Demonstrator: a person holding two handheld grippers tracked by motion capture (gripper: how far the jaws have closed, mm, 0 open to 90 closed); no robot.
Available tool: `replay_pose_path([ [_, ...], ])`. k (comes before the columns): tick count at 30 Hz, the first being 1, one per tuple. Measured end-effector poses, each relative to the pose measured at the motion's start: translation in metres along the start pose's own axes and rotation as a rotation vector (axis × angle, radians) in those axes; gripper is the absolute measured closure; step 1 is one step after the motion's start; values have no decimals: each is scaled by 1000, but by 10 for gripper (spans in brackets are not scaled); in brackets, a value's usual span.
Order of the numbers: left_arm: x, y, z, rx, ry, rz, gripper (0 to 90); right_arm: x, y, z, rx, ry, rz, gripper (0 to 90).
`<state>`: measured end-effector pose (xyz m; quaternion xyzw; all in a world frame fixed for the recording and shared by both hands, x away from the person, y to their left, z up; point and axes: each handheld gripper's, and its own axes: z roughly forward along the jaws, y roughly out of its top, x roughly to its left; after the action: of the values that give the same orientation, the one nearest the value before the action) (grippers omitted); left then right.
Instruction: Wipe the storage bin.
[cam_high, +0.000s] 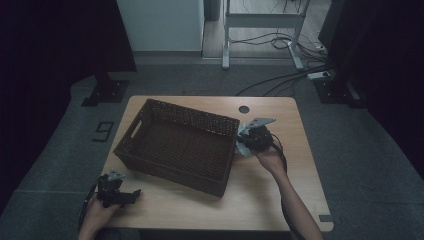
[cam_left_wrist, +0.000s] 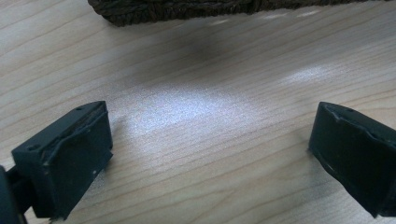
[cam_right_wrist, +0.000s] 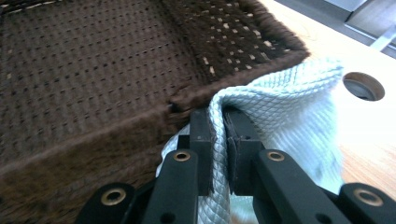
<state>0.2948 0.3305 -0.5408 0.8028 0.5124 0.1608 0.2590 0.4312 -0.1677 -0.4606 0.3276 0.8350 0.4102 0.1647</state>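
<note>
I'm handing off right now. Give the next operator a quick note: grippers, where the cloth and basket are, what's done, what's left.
Right gripper: shut on the pale cloth, held at the basket's right-hand rim, outside it.
Left gripper: open, holding nothing, low over the table near the basket's front left corner.
Done: cloth gripped.
Left: probably lift it over the rim, release it inside the basket.

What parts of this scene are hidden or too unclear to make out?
- Pale blue quilted cloth: its lower part is hidden by the right tool in the right gripper view; small and dim in the high view.
- Dark brown woven basket: cut off by the top edge in the left gripper view.
- Left tool: jaws too dark in the high view.
</note>
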Motion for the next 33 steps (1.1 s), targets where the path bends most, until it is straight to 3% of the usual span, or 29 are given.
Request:
replay_pose_path([
  [14,0,0,0,0,0,0,0,11,-12,-12,-20,65,-12,823],
  [21,0,0,0,1,0,0,0,28,-16,-14,-10,84,-58,819],
  [33,0,0,0,2,0,0,0,46,-23,-23,-7,130,-79,817],
])
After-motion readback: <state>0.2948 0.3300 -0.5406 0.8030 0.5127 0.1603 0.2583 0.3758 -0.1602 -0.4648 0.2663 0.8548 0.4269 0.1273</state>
